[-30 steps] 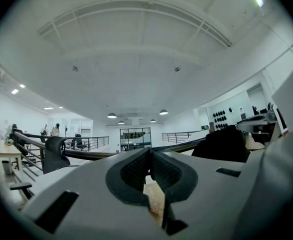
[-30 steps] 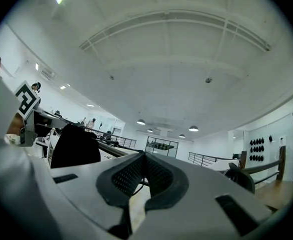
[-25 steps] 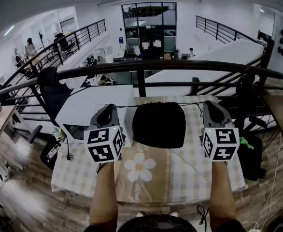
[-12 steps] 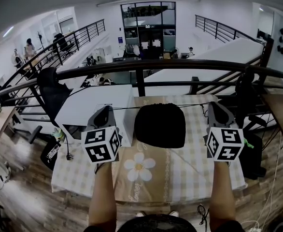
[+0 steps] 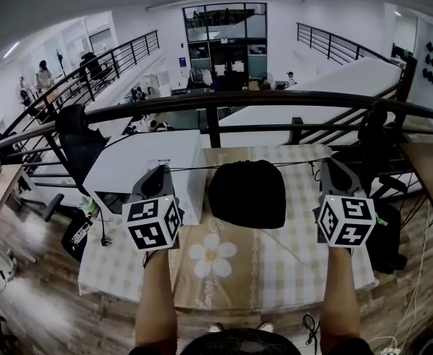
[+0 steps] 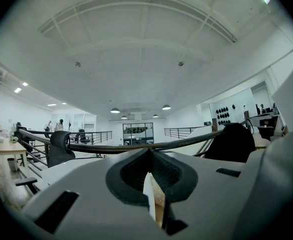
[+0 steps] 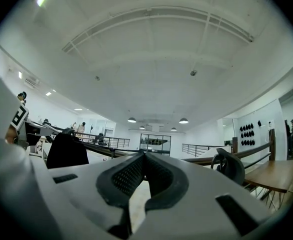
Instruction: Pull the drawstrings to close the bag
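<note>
A black drawstring bag [image 5: 247, 193] sits on the checked tablecloth [image 5: 275, 265], its top gathered. A thin black drawstring [image 5: 194, 167] runs taut from the bag's top to my left gripper [image 5: 160, 171], and another drawstring [image 5: 301, 160] runs to my right gripper [image 5: 328, 163]. Both grippers are shut on their strings, one on each side of the bag. In the left gripper view the jaws [image 6: 147, 153] meet and the bag [image 6: 231, 141] shows to the right. In the right gripper view the jaws [image 7: 143, 155] meet and the bag [image 7: 66, 151] shows to the left. The strings are hidden in both gripper views.
A white tabletop [image 5: 146, 161] stands left of the bag, just beyond the left gripper. A dark metal railing [image 5: 216, 102] runs across behind the table. A black office chair [image 5: 80, 135] is at the far left. The cloth carries a flower print [image 5: 213, 251].
Both grippers have moved a little outward, away from the bag, and the strings between them and the bag have lengthened. The bag has shifted slightly to the right.
</note>
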The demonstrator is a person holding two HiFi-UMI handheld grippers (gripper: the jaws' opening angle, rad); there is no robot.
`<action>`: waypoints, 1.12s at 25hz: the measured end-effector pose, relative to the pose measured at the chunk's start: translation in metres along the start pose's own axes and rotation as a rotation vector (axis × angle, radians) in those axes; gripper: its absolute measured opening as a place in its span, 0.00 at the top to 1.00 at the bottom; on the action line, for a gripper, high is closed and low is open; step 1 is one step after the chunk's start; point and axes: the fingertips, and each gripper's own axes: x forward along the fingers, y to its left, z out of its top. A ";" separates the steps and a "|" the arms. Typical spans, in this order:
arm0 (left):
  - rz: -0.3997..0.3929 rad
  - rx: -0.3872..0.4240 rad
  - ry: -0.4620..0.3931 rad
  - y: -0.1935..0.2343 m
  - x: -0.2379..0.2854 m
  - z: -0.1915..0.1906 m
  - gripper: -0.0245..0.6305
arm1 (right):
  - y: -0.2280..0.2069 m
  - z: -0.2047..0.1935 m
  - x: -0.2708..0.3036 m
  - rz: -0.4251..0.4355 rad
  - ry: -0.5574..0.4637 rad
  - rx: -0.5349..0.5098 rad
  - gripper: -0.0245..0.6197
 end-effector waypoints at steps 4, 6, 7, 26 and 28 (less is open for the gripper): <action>-0.014 0.000 0.012 -0.001 0.001 -0.004 0.92 | -0.001 -0.002 -0.001 -0.009 0.004 -0.001 0.93; -0.019 -0.007 0.016 0.000 0.001 -0.004 0.92 | 0.000 -0.003 -0.001 -0.012 0.010 -0.003 0.93; -0.019 -0.006 0.017 0.000 0.000 -0.003 0.92 | 0.001 -0.003 -0.001 -0.012 0.011 -0.004 0.93; -0.024 -0.003 0.024 -0.004 0.002 -0.007 0.92 | -0.004 0.000 -0.003 -0.013 0.002 -0.011 0.93; -0.025 -0.002 0.026 -0.004 0.002 -0.009 0.92 | -0.004 -0.001 -0.003 -0.014 0.003 -0.012 0.93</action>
